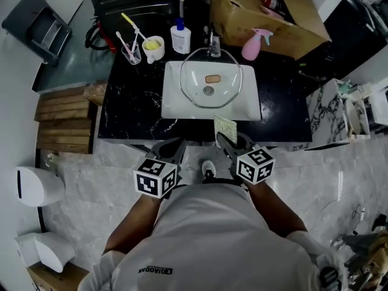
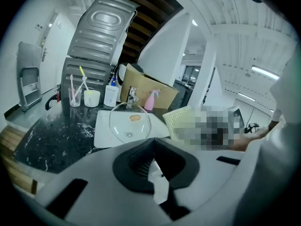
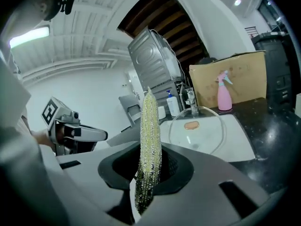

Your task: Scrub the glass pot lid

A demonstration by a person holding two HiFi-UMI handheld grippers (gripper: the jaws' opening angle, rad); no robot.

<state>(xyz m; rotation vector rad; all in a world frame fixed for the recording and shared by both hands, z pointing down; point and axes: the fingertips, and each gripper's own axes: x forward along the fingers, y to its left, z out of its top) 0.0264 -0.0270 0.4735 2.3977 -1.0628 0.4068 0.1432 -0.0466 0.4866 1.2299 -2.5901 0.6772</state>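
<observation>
The glass pot lid leans in the white sink basin, an orange-brown oval showing through its glass; it also appears in the left gripper view and the right gripper view. My right gripper is shut on a sparkly yellow-green scrub sponge, which stands on edge between the jaws. My left gripper is shut with nothing in it, its jaws meeting. Both grippers hang in front of the counter edge, short of the sink.
On the black marble counter stand a toothbrush cup, a yellow-filled mug, a soap bottle, the faucet and a pink spray bottle. A cardboard box sits behind. Wooden planks lie to the left.
</observation>
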